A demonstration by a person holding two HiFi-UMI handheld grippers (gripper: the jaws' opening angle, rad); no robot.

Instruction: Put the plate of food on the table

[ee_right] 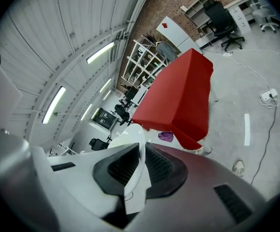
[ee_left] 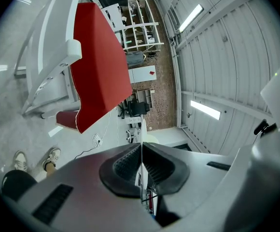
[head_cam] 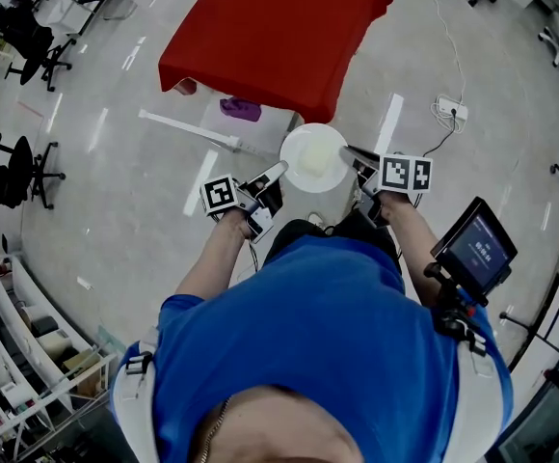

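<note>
So the red-covered table (head_cam: 279, 27) is the big thing here, and the plate (head_cam: 330, 141) isn't on it yet. It's hanging in the air over the bare floor, just short of the table's near edge, right in front of the person carrying it.

What I'd worry about: the plate is only pinched by its thin rim on two opposite sides. If one hand dips or the two drift apart, I reckon the rim slips out of the pads, or the plate tilts and that pale block of food (head_cam: 310, 161) slides off. There's also a power strip (head_cam: 451, 110) with its cable trailing on the floor off to the right, so a careless step could snag it.

Grip-wise, the left gripper (head_cam: 279, 169) is clamped on the plate's left rim and the right gripper (head_cam: 354, 152) is clamped on the right rim. The plate sits between them, looking about level from above.
</note>
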